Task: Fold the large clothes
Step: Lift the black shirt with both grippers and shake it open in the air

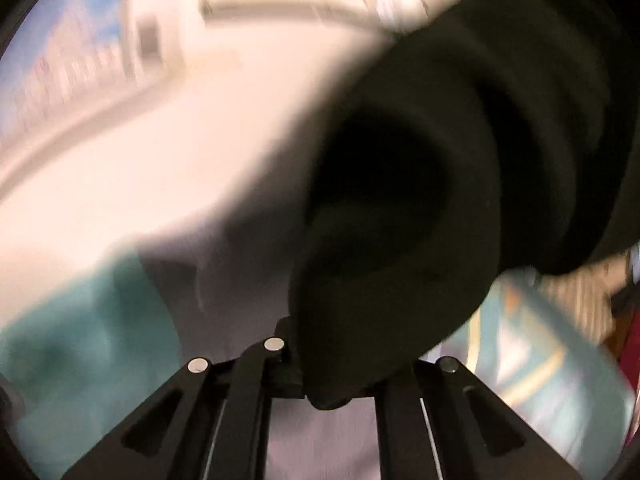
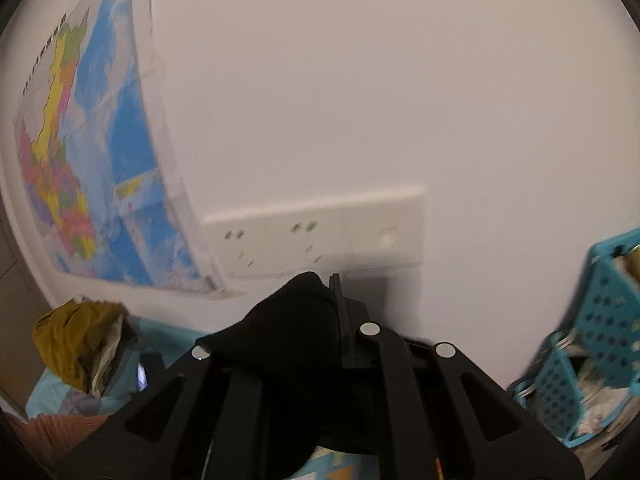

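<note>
Black gripper linkages with silver pivot pins fill the bottom of both wrist views. Seen from the left wrist, the left gripper (image 1: 296, 364) is clenched on a fold of the black garment (image 1: 420, 208), whose cloth bunches at the fingertips just right of centre and billows up and away toward the upper right of the frame, hiding the right-hand finger almost wholly. That view is heavily blurred: a pale surface (image 1: 168, 152) spreads across the left and centre, a teal cloth (image 1: 80, 344) lies at the lower left, and a patterned teal fabric with pale stripes (image 1: 536, 356) shows at the lower right under the garment's edge. Seen from the right wrist, the right gripper (image 2: 334, 300) is likewise clamped on the black garment (image 2: 288, 332), which is pinched at the fingertips in the lower centre, drapes left over the left-hand linkage and hangs down between the arms to the bottom edge. Behind it stands a plain white wall (image 2: 380, 92) with a white socket panel (image 2: 316, 232) just above the fingertips. A coloured map poster (image 2: 92, 152) hangs on the wall at the left. Below the poster, at the lower left, sits a crumpled olive-yellow garment (image 2: 76, 340) on teal bedding (image 2: 52, 392). At the right edge are perforated teal plastic baskets (image 2: 596, 328), their contents too blurred to name.
</note>
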`<action>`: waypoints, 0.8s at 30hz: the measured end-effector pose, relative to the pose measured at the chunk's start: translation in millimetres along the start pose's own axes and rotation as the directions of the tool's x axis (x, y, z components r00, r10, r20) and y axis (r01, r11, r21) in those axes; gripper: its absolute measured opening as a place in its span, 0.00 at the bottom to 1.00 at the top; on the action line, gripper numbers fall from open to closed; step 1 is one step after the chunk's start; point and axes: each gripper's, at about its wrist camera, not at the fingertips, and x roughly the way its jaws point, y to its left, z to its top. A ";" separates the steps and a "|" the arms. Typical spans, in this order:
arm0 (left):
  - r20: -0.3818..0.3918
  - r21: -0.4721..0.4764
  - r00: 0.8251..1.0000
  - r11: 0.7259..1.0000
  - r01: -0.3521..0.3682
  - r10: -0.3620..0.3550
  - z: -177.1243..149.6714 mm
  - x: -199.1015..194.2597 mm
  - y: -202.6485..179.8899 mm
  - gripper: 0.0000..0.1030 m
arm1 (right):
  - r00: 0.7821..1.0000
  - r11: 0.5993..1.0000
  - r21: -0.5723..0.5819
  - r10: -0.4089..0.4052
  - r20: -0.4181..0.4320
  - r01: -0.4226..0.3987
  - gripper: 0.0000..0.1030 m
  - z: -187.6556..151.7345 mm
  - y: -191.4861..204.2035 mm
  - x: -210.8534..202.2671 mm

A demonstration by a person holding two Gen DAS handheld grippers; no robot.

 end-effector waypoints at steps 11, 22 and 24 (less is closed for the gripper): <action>0.442 -0.002 0.897 1.000 0.019 -0.016 149.4 -153.1 -32.4 0.06 | 0.926 0.979 -0.085 -0.147 0.349 0.188 0.06 91.6 9.2 -191.4; 0.745 0.007 0.648 0.970 -0.243 0.157 74.6 -414.6 -45.3 0.08 | 0.867 0.964 -0.215 -0.029 0.497 0.155 0.06 82.5 86.9 -356.2; 0.739 0.009 0.646 0.955 -0.295 0.193 44.1 -440.5 -53.3 0.08 | 0.877 0.963 -0.243 0.018 0.480 0.114 0.06 70.4 106.1 -362.4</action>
